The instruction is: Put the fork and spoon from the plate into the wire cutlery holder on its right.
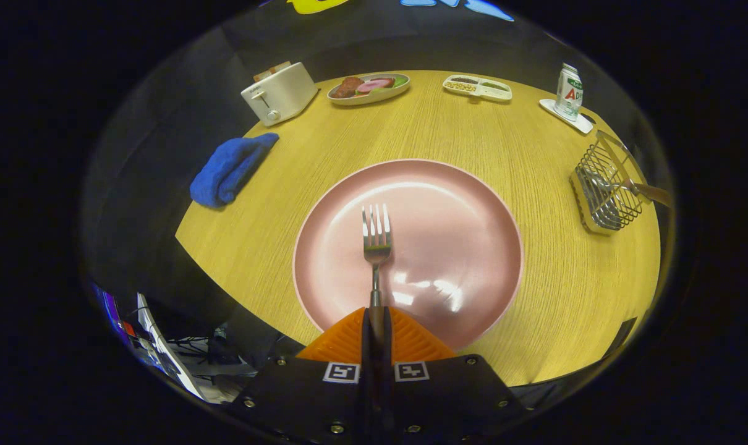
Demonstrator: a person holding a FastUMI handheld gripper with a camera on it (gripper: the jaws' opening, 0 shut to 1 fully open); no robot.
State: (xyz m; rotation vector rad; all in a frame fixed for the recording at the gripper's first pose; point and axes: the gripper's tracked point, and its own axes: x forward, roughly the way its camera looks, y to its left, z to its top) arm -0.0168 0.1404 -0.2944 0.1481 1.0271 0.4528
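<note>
The gripper (376, 324) points forward, fingers pressed on the metal fork (376, 247) handle (tines far) above the round pink plate (473, 247).

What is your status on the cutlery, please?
Claw shut on fork handle, over pink plate. Spoon in wire holder. Path to holder open.

Staged dining setup inside a recording booth: round wood-grain counter (522, 154) laid with toaster (279, 93), plate of food (369, 88), divided snack tray (478, 87), drink can (569, 91) and folded blue cloth (230, 168), ringed by black cloth wall (164, 105), with cables and gear beyond the edge.
</note>
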